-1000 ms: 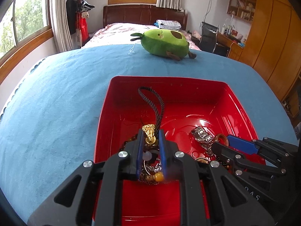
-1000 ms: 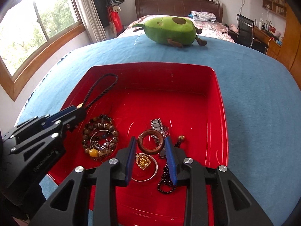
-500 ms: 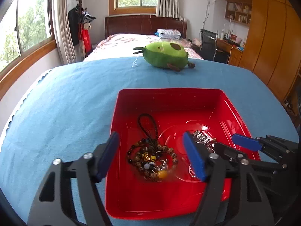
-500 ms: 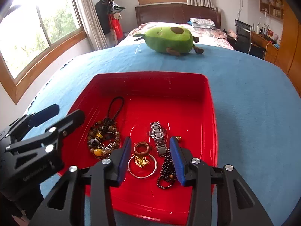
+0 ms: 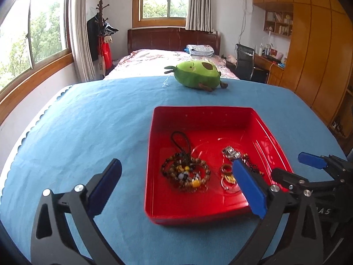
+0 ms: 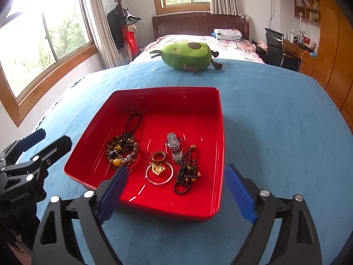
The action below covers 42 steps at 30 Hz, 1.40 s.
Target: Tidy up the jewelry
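A red tray [image 5: 152, 154] on the blue cloth holds the jewelry. A brown bead bracelet with a black cord [image 5: 187, 172] lies at its left. Right of that are a metal watch [image 5: 230, 151], a wooden ring [image 5: 226, 169] and a dark bead necklace [image 5: 251, 165]. My left gripper [image 5: 176, 164] hangs above the tray's near left part, its jaws opening wide with nothing gripped. The right wrist view shows the bracelet [image 6: 122, 150], watch [image 6: 174, 146], wooden ring [image 6: 158, 156], a silver bangle [image 6: 160, 174] and the necklace [image 6: 187, 172]. My right gripper [image 6: 176, 169] stands over the tray's near rim [image 6: 221, 132], jaws opening, empty.
A green avocado plush [image 5: 196, 76] lies at the far edge of the blue cloth [image 5: 88, 121]. Behind it are a bed, a desk chair and wooden wardrobes on the right. The right gripper [image 5: 289, 164] shows at the left wrist view's right edge, the left gripper [image 6: 54, 137] at the right wrist view's left edge.
Both grippers have opened from almost shut to wide and drawn back and up from the tray. The corded bead bracelet left the left jaws and lies in the tray.
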Motion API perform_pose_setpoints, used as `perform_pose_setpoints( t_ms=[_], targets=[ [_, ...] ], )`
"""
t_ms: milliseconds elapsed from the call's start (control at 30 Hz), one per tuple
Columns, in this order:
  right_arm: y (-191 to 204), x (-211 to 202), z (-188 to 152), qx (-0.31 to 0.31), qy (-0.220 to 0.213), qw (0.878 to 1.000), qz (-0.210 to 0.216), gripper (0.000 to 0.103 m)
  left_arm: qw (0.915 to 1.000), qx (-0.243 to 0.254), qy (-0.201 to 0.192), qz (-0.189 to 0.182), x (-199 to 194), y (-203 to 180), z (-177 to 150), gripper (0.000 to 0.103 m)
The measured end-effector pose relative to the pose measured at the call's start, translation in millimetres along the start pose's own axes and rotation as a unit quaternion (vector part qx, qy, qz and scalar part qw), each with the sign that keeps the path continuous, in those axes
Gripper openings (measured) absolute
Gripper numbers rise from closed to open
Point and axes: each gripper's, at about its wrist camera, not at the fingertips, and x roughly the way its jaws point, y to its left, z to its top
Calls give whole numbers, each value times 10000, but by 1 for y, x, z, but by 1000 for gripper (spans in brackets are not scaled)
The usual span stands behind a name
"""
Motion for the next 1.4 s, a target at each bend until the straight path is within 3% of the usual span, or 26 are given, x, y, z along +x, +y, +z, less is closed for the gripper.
perform_pose_setpoints(
  t_ms=[67, 667, 1400],
  targets=[
    [1, -5, -4, 21, 5, 10000, 3, 99, 10000, 19, 13, -13, -7, 0, -5, 100],
    [6, -27, -28, 19, 398, 9992, -10, 99, 9995, 15, 268, 157, -40, 10, -35, 100],
    [2, -13, -40, 93, 798, 9967, 121, 99, 9954, 61, 924, 233, -11, 15, -40, 100]
  ],
)
